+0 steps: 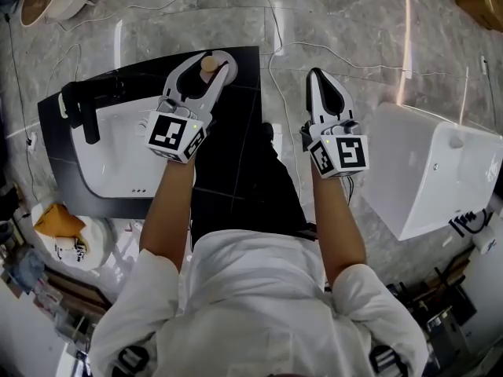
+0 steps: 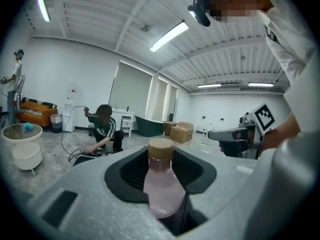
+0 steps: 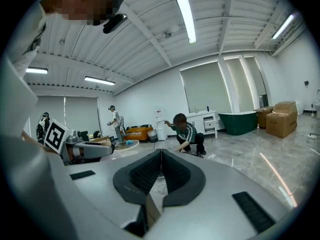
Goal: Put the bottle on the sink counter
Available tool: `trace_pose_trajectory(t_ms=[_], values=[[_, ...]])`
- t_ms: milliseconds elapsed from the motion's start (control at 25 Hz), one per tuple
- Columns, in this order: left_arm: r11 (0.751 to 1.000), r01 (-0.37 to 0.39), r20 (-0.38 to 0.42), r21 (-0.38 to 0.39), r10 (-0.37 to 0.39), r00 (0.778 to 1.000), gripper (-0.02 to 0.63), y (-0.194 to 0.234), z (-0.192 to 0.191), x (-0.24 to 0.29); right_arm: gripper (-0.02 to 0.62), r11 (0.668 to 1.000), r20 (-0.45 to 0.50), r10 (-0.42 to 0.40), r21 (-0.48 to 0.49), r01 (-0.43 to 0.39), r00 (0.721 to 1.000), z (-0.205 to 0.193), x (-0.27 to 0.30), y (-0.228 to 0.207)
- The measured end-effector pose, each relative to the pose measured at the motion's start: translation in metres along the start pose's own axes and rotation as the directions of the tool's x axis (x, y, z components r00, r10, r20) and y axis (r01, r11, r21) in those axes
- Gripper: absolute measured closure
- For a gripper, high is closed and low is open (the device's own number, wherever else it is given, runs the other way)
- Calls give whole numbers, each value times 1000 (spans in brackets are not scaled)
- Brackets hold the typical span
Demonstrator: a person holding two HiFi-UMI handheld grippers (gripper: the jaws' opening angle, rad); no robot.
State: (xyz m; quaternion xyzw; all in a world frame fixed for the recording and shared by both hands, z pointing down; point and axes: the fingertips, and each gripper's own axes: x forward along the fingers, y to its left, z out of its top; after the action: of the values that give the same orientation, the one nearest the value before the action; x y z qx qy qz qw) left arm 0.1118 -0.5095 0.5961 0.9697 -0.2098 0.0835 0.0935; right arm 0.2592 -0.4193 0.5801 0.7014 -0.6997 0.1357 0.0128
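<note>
halfway i'd say: left gripper [image 1: 210, 58] is clamped on the pink bottle [image 2: 161, 186] right above the sink counter [image 1: 236, 159], not let go yet, while right gripper [image 1: 317, 77] is closed, empty.

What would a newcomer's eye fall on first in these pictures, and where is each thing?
The pale pink bottle with a tan cap, clamped in the left gripper over the far part of the black sink counter. Then the white basin with its black tap, set in that counter's left side. The right gripper hangs shut and empty over the grey floor.
</note>
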Motion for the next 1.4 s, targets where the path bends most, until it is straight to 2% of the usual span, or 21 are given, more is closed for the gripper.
trace_pose_trajectory(t_ms=[600, 1400], values=[[1000, 11, -39, 16, -11, 999, 459, -12, -25, 27, 580, 1000, -27, -24, 5, 24, 999, -15, -7, -29], [999, 22, -73, 39, -19, 997, 458, -19, -37, 32, 580, 999, -29, -20, 37, 21, 999, -21, -9, -33]])
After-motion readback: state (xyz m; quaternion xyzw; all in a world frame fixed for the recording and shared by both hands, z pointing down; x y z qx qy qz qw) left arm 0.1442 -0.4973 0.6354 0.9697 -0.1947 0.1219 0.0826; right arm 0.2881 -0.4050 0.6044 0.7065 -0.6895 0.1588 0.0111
